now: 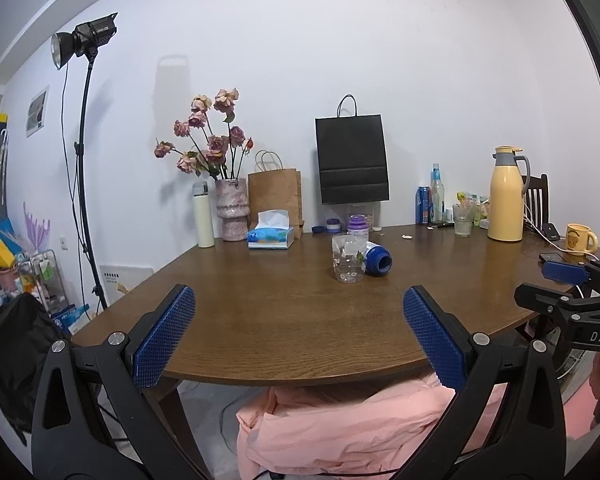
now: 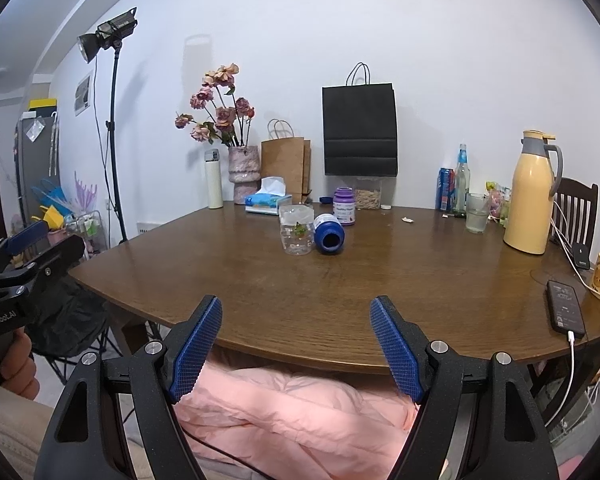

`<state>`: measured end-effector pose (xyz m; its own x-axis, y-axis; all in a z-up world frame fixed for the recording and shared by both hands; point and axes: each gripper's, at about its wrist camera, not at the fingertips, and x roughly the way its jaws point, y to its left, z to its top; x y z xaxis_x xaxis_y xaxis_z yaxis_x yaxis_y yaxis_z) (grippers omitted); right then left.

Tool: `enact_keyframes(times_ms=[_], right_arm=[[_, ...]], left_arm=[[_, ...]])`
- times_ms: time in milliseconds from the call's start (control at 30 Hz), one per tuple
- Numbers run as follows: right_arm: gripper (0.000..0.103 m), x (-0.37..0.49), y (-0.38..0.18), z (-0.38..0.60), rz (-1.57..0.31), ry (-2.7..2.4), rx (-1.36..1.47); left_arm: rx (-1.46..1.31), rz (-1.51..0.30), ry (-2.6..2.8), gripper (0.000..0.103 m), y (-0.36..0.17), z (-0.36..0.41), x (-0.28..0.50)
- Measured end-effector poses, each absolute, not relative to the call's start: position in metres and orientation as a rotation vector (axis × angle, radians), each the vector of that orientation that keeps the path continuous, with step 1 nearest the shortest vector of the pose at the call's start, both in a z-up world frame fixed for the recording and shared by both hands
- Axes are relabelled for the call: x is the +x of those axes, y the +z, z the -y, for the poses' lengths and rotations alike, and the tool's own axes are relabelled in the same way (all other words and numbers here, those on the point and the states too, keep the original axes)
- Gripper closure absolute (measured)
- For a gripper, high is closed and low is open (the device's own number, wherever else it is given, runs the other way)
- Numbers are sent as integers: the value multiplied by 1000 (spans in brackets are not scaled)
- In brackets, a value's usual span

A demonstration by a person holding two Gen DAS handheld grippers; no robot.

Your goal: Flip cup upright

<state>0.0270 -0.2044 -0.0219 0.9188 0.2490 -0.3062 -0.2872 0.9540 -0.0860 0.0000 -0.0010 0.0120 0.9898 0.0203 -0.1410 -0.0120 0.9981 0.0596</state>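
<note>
Clear plastic cup [image 1: 347, 259] [image 2: 296, 230] stood inverted, wide mouth down, mid-surface, thin-walled with small printed flowers. Blue bottle [image 1: 376, 259] [image 2: 329, 234] lay on its side just beside the cup's right flank, open mouth toward the cameras; contact between them could not be told. Purple-lidded jar [image 1: 358, 227] [image 2: 344, 207] stood upright behind both.

Surface [image 1: 260, 320] [image 2: 420, 280]: dark brown wood, visible grain, slight sheen, near edge curved. Broad bare stretch lay between the cup and that edge.

Back row along the white wall: white flask [image 1: 203, 216], mottled pink vase [image 1: 231, 209] of dried roses, tissue box [image 1: 270, 232], brown paper bag [image 1: 276, 196], black paper bag [image 1: 352, 160]. Far right: yellow thermos jug [image 1: 507, 196] [image 2: 534, 196], glass tumbler [image 2: 477, 213], yellow mug [image 1: 580, 239], phone [image 2: 565, 306] on a white cable near the right edge.

Studio light on a stand [image 1: 85, 36] stood left of the surface. Pink padded fabric [image 2: 292, 404] lay below the near edge.

Left tongs [image 1: 299, 334] released, blue ribbed pads spread wide, short of the near edge, well apart from the cup. Right tongs [image 2: 296, 346] likewise released, holding nothing, at the near edge.
</note>
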Motion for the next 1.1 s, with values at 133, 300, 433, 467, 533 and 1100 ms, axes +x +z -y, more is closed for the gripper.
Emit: enact_keyframes(times_ms=[133, 300, 433, 467, 533, 1100], right_arm=[[21, 26, -23, 204, -293, 277, -130], [21, 27, -23, 203, -294, 279, -130], [21, 27, -25, 205, -292, 279, -128], [21, 26, -25, 205, -292, 279, -127], [21, 27, -25, 205, -292, 279, -127], [21, 26, -25, 205, -288, 277, -124]], left_arm=[[58, -140, 19, 0, 12, 2, 0], [58, -139, 18, 0, 11, 2, 1], [59, -136, 18, 0, 11, 2, 0], [60, -136, 18, 0, 11, 2, 0], [58, -137, 18, 0, 11, 2, 0], [58, -135, 18, 0, 10, 1, 0]])
